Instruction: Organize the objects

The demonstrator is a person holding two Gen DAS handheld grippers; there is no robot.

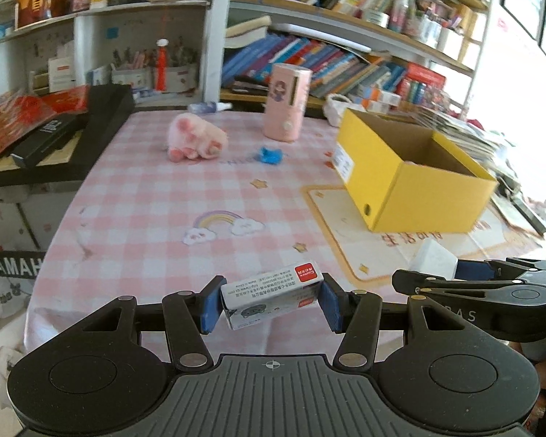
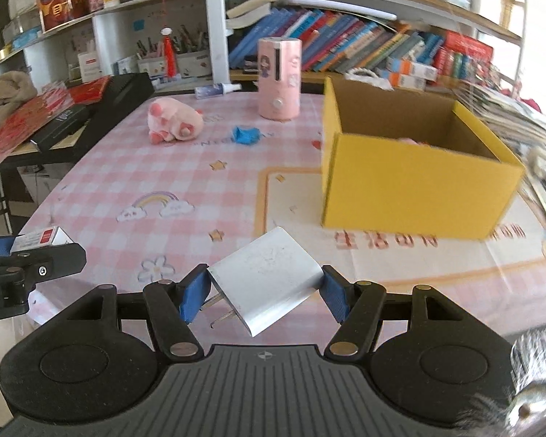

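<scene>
- The left gripper [image 1: 271,304] points forward and downward, its two blue pads [image 1: 210,307] clamped on the short ends of a small carton [image 1: 273,298], which sits tilted between them.
- The right gripper [image 2: 262,293] points forward and downward too, its blue pads [image 2: 191,296] closed on a white plug adapter [image 2: 267,284], held aslant with the prongs toward the left pad.
- The two grippers are side by side, near each other; each shows at the edge of the other's view.
</scene>
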